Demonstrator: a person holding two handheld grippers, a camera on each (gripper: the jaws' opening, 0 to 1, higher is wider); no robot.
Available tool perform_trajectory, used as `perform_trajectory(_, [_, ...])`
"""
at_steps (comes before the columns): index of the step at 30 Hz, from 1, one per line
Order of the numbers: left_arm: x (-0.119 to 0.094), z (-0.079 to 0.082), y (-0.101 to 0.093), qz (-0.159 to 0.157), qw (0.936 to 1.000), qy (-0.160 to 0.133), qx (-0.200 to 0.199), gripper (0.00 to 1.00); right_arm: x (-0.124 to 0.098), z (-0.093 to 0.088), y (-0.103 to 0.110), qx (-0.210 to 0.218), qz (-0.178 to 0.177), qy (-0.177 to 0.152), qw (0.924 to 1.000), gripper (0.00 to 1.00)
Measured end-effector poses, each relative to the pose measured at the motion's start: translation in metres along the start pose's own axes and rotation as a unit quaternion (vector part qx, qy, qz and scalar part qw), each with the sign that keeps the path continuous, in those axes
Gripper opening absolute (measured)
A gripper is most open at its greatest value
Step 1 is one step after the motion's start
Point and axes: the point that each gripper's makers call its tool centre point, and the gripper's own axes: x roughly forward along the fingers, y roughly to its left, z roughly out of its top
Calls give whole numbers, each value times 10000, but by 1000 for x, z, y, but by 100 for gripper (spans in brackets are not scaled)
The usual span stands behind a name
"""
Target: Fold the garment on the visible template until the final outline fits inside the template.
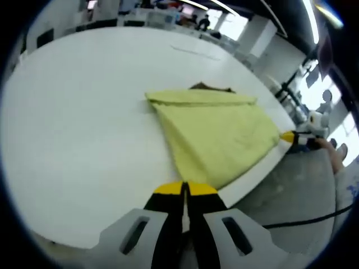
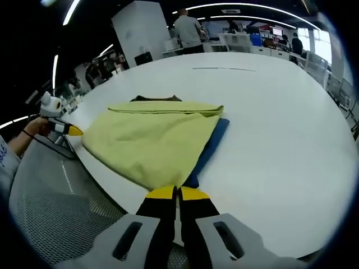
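Yellow garment folded on the white table, both tools pinching its near edge

The yellow garment (image 1: 216, 134) lies near the table (image 1: 84, 140) edge. The left tool (image 1: 184, 189) is closed on a near corner of the cloth; the right tool (image 2: 177, 193) is closed on the opposite corner, with a blue template (image 2: 212, 145) peeking out beside the fabric

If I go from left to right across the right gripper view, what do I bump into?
The other yellow-tipped gripper held in a hand → the folded yellow-green cloth garment → the blue template edge peeking out beside it → the bare white round table.
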Motion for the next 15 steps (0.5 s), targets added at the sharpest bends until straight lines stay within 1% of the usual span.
perform_trajectory(5, [-4, 3, 3, 48, 10000, -60, -29, 0, -2, 2, -1, 1, -24, -26, 10000, 2])
perform_trajectory(9, [-11, 10, 1, -49, 9996, -258, -109, 0, -7, 9, -1, 101, -29, -142, 9998, 2])
perform_trajectory(12, [-11, 9, 2, -30, 9998, -212, -65, 0, -9, 12, -1, 104, -34, -191, 9998, 2])
perform_trajectory(15, [-9, 3, 3, -34, 9999, -125, -55, 0, -11, 11, -1, 137, -24, -199, 9997, 1])
